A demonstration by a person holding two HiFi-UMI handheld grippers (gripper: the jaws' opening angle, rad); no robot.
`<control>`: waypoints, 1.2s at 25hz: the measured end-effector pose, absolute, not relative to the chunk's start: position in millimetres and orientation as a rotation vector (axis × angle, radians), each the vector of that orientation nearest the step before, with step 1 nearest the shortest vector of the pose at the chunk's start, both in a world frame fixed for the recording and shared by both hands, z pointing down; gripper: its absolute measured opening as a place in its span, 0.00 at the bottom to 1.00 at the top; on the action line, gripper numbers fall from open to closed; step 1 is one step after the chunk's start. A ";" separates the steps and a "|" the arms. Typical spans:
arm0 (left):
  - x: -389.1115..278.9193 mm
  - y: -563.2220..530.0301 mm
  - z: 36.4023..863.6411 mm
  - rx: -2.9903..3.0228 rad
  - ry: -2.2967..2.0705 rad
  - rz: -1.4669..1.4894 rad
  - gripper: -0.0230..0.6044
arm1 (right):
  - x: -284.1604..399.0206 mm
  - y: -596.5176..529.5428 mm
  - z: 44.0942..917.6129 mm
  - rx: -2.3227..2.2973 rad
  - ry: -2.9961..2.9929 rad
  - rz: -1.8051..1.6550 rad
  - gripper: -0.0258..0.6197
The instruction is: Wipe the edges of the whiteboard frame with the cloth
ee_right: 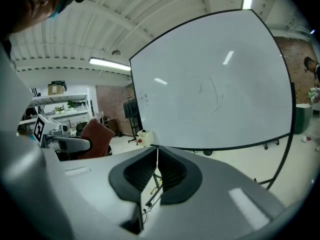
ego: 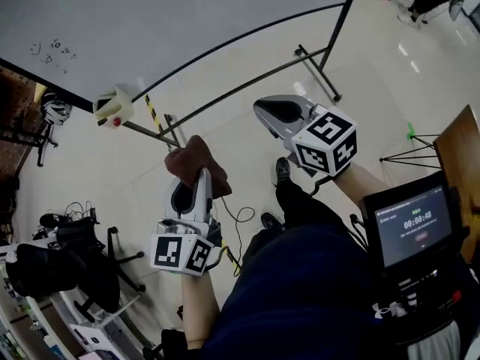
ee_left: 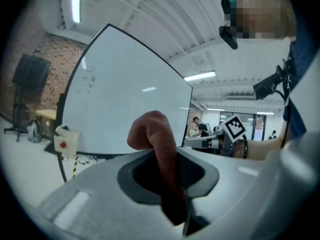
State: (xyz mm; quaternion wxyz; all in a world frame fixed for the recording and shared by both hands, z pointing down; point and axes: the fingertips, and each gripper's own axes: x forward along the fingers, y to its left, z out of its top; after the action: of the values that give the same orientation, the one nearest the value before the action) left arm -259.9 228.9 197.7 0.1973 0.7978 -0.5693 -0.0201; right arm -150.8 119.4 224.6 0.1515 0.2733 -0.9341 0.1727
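A large whiteboard [ego: 150, 21] on a black wheeled stand fills the upper part of the head view; its dark lower frame edge [ego: 247, 36] runs across above both grippers. My left gripper [ego: 196, 172] is shut on a brown cloth [ego: 196, 165], whose folded end sticks up past the jaws. In the left gripper view the cloth [ee_left: 159, 149] stands between the jaws, with the whiteboard [ee_left: 125, 94] beyond. My right gripper [ego: 262, 108] is shut and holds nothing. Its jaws meet in the right gripper view [ee_right: 157, 160], facing the whiteboard [ee_right: 215, 89].
A white box with a red button [ego: 114, 107] hangs at the board's lower corner. The stand's black legs and crossbar [ego: 315, 55] lie on the tiled floor. A cluttered shelf and tripod [ego: 60, 261] stand at the left, and a screen with a timer [ego: 414, 223] at the right.
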 end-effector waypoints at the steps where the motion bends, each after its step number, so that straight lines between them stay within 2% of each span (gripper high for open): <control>1: -261.9 245.8 204.0 2.216 -1.586 -0.059 0.15 | -153.6 138.2 226.8 0.774 -2.674 0.480 0.06; 6: -263.4 285.2 210.8 2.225 -1.616 -0.017 0.15 | -163.6 202.0 221.2 0.715 -2.678 0.392 0.06; 13: -214.6 303.4 197.1 2.257 -1.605 -0.011 0.15 | -132.3 236.4 177.0 0.754 -2.777 0.389 0.06; 30: -105.3 276.2 214.1 2.270 -1.525 0.170 0.15 | -54.2 232.5 201.5 0.705 -2.844 0.425 0.06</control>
State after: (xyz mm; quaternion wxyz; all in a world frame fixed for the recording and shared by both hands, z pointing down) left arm -105.3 276.2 214.1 0.1993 0.8118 -0.5454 0.0608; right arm -54.2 232.5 201.5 0.0901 0.2372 -0.9566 0.1431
